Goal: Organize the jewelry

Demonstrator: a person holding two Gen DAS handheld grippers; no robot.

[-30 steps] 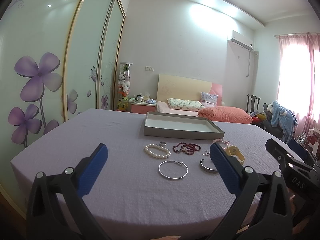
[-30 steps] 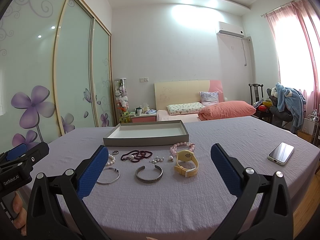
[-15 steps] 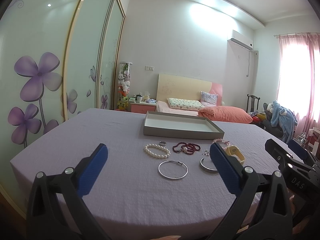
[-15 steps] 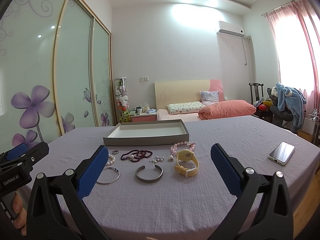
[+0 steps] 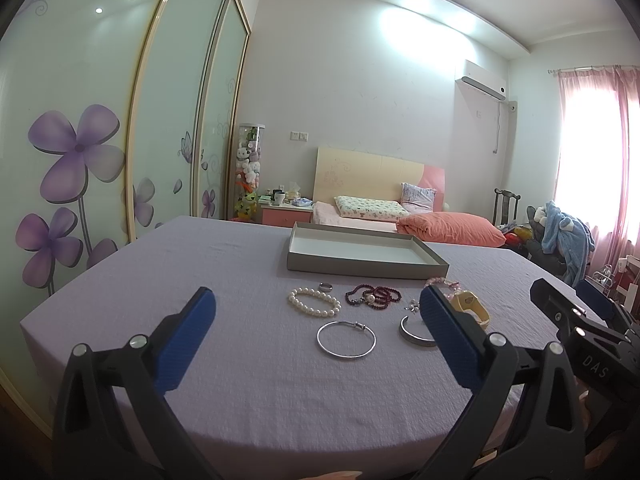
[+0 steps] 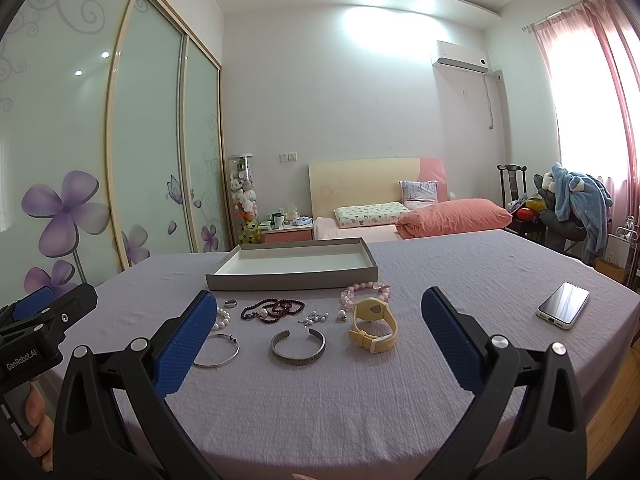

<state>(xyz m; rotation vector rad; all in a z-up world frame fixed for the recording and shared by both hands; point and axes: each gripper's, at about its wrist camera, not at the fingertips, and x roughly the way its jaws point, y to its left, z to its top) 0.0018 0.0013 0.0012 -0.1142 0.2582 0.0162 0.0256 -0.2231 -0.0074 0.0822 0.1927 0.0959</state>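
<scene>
Jewelry lies on a purple-clothed table in front of an empty grey tray (image 5: 360,268) (image 6: 292,280). There is a pearl bracelet (image 5: 314,306), a small ring (image 5: 325,287), dark red beads (image 5: 372,295) (image 6: 272,309), a thin silver bangle (image 5: 346,339) (image 6: 218,354), a silver cuff (image 6: 298,347) (image 5: 414,330), a yellow watch (image 6: 374,326), a pink bead bracelet (image 6: 362,293) and earrings (image 6: 314,318). My left gripper (image 5: 316,320) and right gripper (image 6: 318,322) are both open and empty, held above the near part of the table.
A phone (image 6: 563,310) lies at the table's right side. Behind the table are a bed with a pink quilt (image 6: 452,216), sliding wardrobe doors (image 5: 100,140) on the left and a chair with clothes (image 6: 576,204) at the right.
</scene>
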